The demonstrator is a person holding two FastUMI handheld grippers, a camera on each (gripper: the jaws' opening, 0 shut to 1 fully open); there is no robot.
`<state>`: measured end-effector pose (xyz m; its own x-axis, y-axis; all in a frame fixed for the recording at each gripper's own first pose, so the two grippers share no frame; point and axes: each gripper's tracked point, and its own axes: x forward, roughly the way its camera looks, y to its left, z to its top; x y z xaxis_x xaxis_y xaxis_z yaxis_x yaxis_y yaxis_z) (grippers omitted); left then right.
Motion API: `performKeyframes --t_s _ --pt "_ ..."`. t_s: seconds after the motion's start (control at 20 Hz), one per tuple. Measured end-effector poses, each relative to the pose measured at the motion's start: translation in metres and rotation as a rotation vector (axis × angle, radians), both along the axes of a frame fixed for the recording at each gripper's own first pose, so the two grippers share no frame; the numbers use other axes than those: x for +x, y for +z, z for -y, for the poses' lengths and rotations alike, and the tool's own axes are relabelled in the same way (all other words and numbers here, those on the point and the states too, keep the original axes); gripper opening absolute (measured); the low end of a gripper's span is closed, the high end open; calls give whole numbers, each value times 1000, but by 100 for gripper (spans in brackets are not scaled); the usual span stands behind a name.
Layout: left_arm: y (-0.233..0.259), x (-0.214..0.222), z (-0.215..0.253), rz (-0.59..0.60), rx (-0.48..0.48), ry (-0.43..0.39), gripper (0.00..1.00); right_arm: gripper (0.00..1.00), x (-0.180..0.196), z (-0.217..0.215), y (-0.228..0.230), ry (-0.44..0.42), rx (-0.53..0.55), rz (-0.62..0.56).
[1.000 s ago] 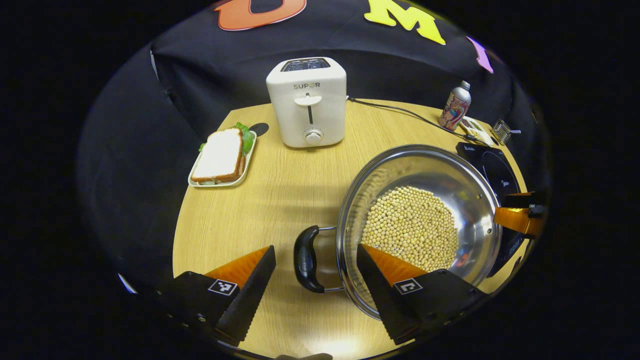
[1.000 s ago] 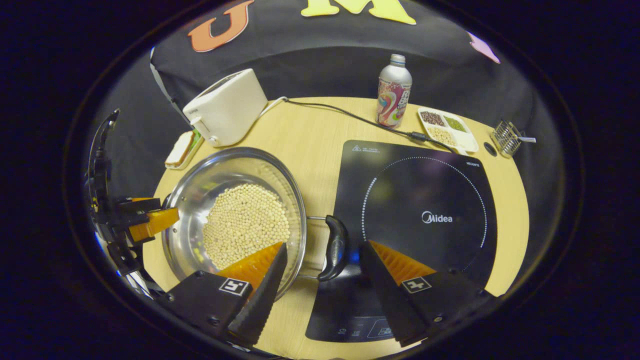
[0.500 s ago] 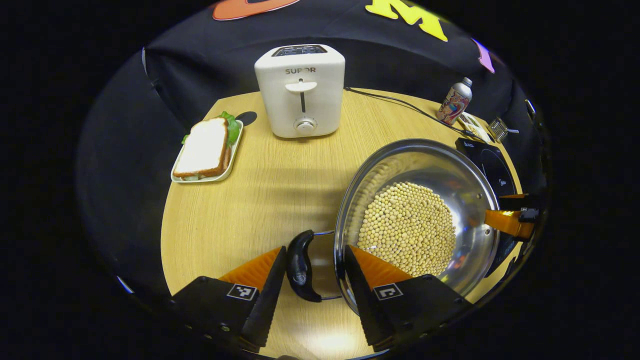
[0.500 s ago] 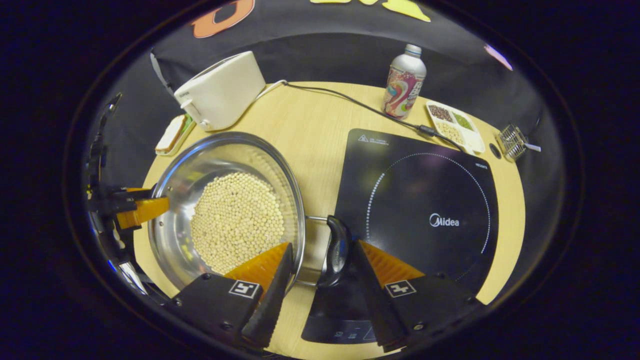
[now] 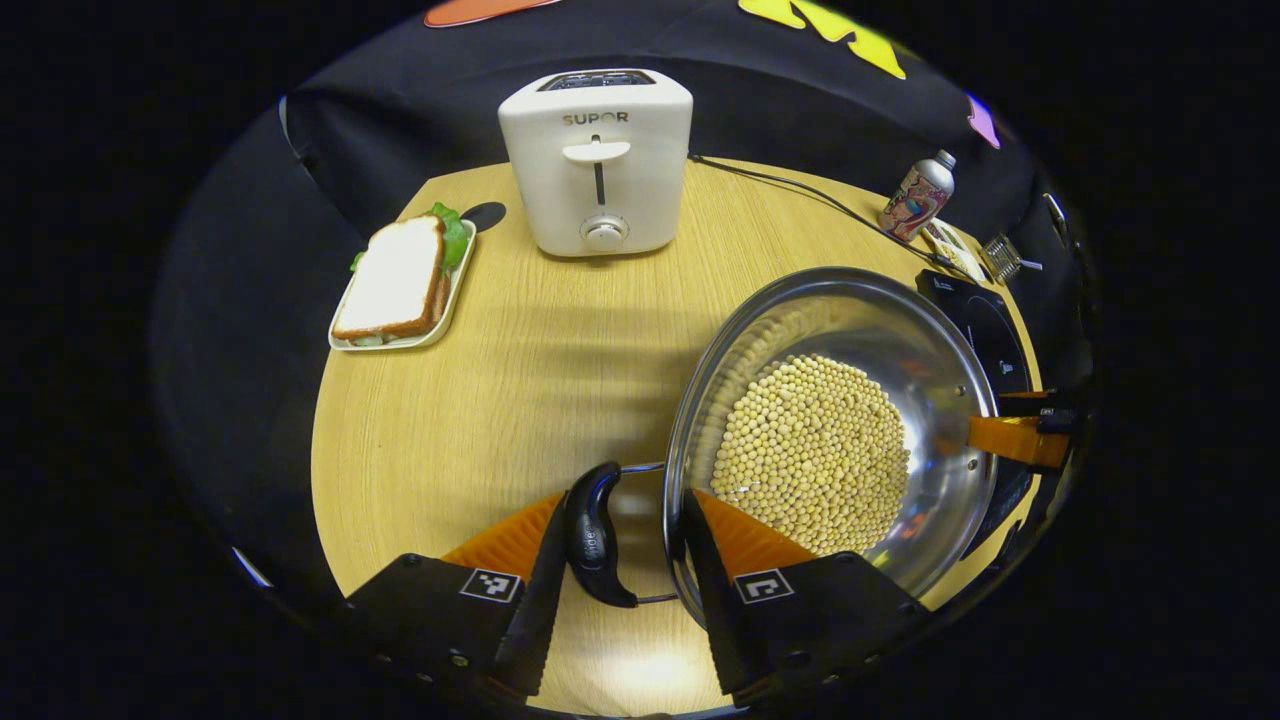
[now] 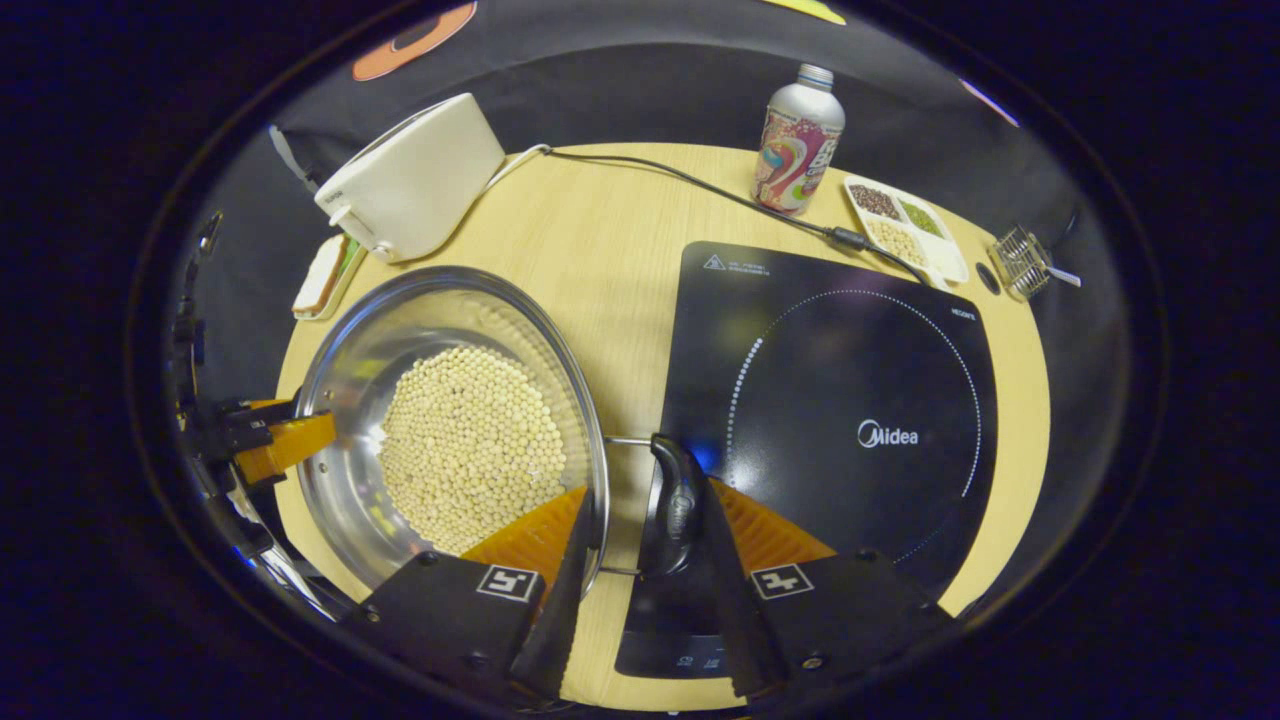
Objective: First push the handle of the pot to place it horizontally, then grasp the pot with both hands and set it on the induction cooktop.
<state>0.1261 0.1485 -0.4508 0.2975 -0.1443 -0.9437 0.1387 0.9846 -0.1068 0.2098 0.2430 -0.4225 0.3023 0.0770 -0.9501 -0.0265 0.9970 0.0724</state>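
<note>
A steel pot [image 5: 790, 320] holding soybeans [image 5: 815, 450] stands on the wooden table [image 5: 480, 400], left of the black induction cooktop [image 6: 850, 400]. Its two black handles point sideways. My left gripper [image 5: 622, 500] has closed across the near handle [image 5: 597, 535], with one finger against the handle's outer side and the other at the pot's rim. My right gripper [image 6: 642, 490] holds the opposite handle [image 6: 675, 505] the same way, over the cooktop's near corner. In the left gripper view, the right gripper [image 5: 1015, 440] shows at the pot's far rim. The left gripper [image 6: 285, 445] sits at the far rim in the right gripper view.
A white toaster [image 5: 597, 160] and a sandwich on a plate [image 5: 395, 280] stand at the back left. Behind the cooktop are a bottle [image 6: 797, 140], a divided tray of grains [image 6: 905, 230], a small wire basket [image 6: 1020, 265] and a black cord [image 6: 680, 185].
Both grippers have moved in and their fingers have narrowed from wide open onto the pot's handles. The pot stays beside the cooktop.
</note>
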Motion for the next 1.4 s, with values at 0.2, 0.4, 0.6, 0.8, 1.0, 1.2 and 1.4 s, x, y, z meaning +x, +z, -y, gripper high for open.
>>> performKeyframes --t_s 0.2,0.4,0.6,0.8,1.0,1.2,1.4 --pt "5 -3 1 23 14 -5 58 56 -4 4 0 -23 23 6" --pt "12 1 0 74 17 -30 57 53 -8 10 15 -33 59 52" --pt "28 -1 7 95 3 -17 57 53 -12 18 40 -3 43 122" --pt "41 5 13 125 9 -28 57 55 -18 33 55 -8 52 153" --pt "52 7 25 155 -2 -47 57 52 -24 56 71 -23 69 184" --pt "55 11 46 164 -14 -72 57 53 -30 88 78 -49 70 205" --pt "58 12 83 161 -28 -100 52 52 -38 126 85 -68 58 215"
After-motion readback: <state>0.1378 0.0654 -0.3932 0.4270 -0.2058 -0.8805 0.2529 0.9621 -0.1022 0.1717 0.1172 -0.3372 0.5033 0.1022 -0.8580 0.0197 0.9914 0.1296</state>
